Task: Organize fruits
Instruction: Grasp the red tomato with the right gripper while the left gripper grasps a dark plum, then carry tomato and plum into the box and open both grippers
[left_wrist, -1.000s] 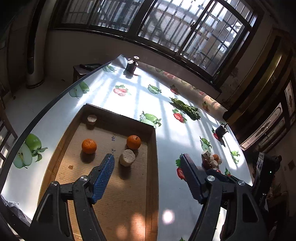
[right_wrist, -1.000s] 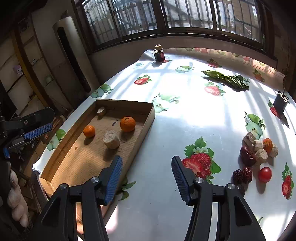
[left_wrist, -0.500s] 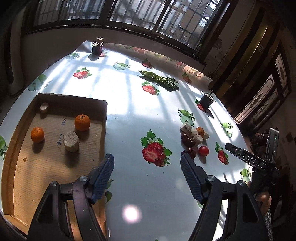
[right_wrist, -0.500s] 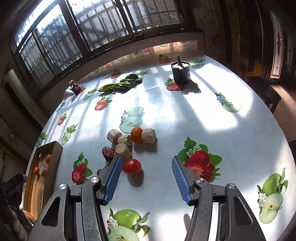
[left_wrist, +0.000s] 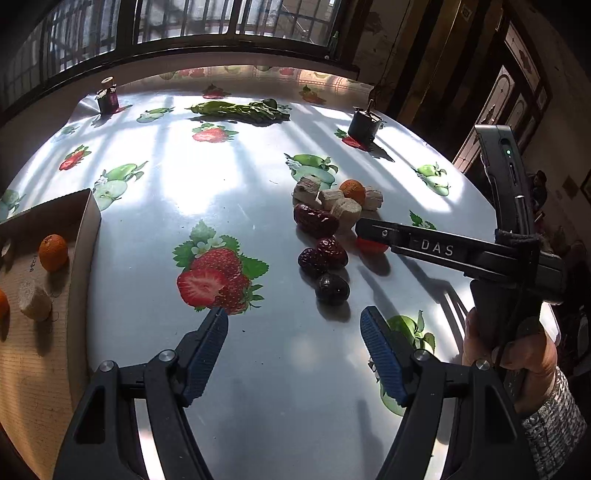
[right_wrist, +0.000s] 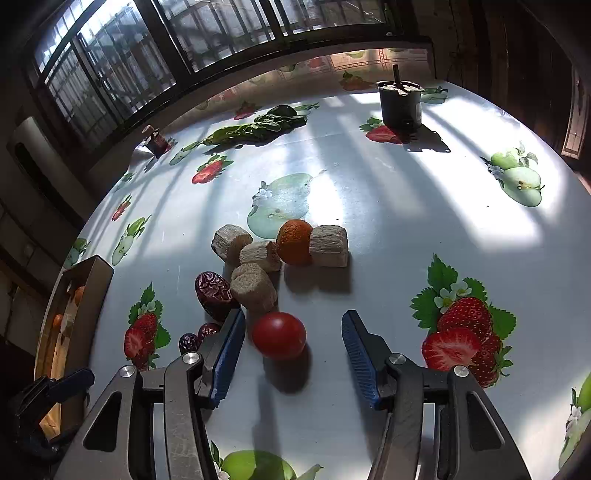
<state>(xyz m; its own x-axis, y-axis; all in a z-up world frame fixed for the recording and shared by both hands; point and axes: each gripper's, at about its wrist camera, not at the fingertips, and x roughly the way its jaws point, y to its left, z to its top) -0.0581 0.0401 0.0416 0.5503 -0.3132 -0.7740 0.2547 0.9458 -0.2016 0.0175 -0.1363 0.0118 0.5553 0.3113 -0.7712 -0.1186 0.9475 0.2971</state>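
The right hand-held gripper (right_wrist: 293, 350) is spread wide, its blue pads flanking a small round red tomato (right_wrist: 279, 335) on the fruit-print tabletop (right_wrist: 406, 206), touching neither. The left hand-held gripper (left_wrist: 293, 343) is also spread, with a dark wrinkled date (left_wrist: 331, 288) just ahead of it.

The red tomato (right_wrist: 279, 335) lies on the table, just in front of a cluster: four beige chunks (right_wrist: 254, 285), one orange (right_wrist: 294, 242), wrinkled dark-red dates (right_wrist: 214, 295). Two oranges (left_wrist: 53, 252) and one chunk sit in the cardboard tray (left_wrist: 88, 218), well left of the tomato.
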